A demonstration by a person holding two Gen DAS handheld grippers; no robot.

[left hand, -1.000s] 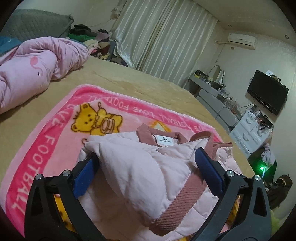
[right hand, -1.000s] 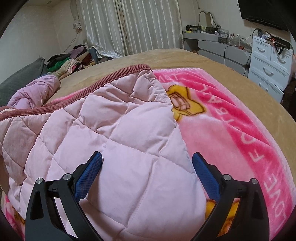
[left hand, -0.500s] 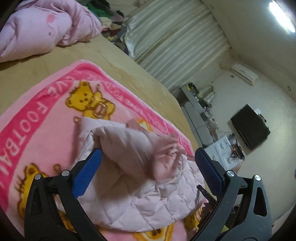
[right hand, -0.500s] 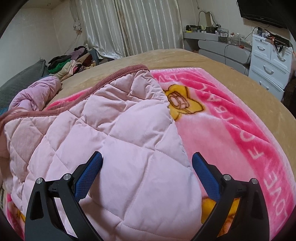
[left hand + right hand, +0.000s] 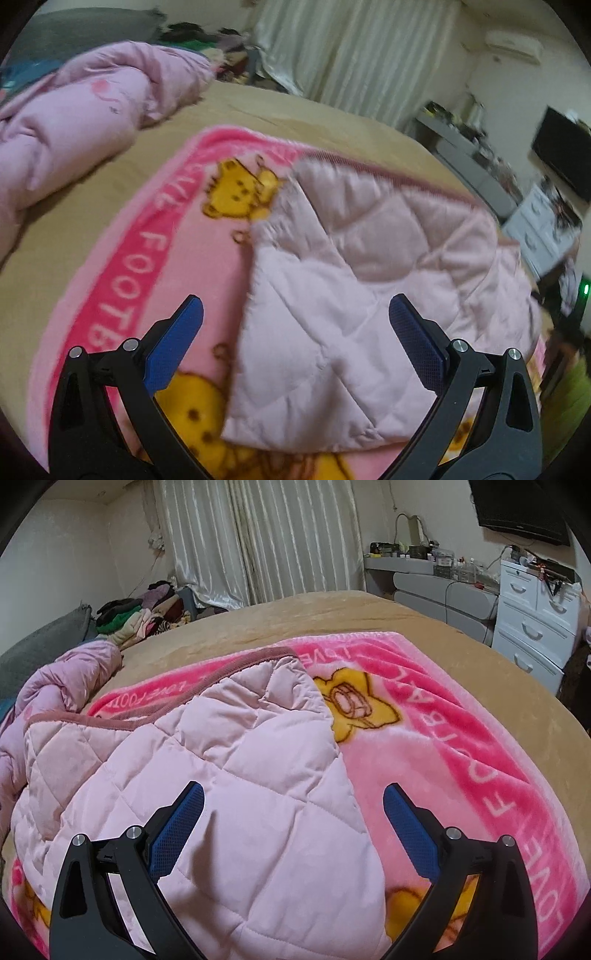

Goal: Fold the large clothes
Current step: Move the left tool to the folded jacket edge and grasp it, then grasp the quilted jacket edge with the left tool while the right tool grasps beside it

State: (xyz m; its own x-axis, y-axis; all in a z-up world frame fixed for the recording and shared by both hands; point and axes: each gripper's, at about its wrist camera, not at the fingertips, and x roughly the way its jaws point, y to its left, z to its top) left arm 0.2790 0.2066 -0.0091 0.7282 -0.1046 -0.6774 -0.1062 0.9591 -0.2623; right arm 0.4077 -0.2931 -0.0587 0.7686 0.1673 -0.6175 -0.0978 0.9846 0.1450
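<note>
Both grippers hang over the bed, jaws spread wide and gripping nothing: the left gripper (image 5: 295,343) at the bottom of its blurred frame, the right gripper (image 5: 293,821) likewise. The quilted pink jacket (image 5: 221,775) lies folded on the pink bear blanket (image 5: 461,746), filling centre and lower left in the right view, centre-right in the left one. Upper left, a bunched pink duvet (image 5: 85,110) sits on the tan bedspread (image 5: 332,620)

Pale curtains (image 5: 258,542), white drawer unit (image 5: 535,627), wall-mounted television (image 5: 517,509), tan bedspread (image 5: 332,616), air conditioner (image 5: 513,46)
</note>
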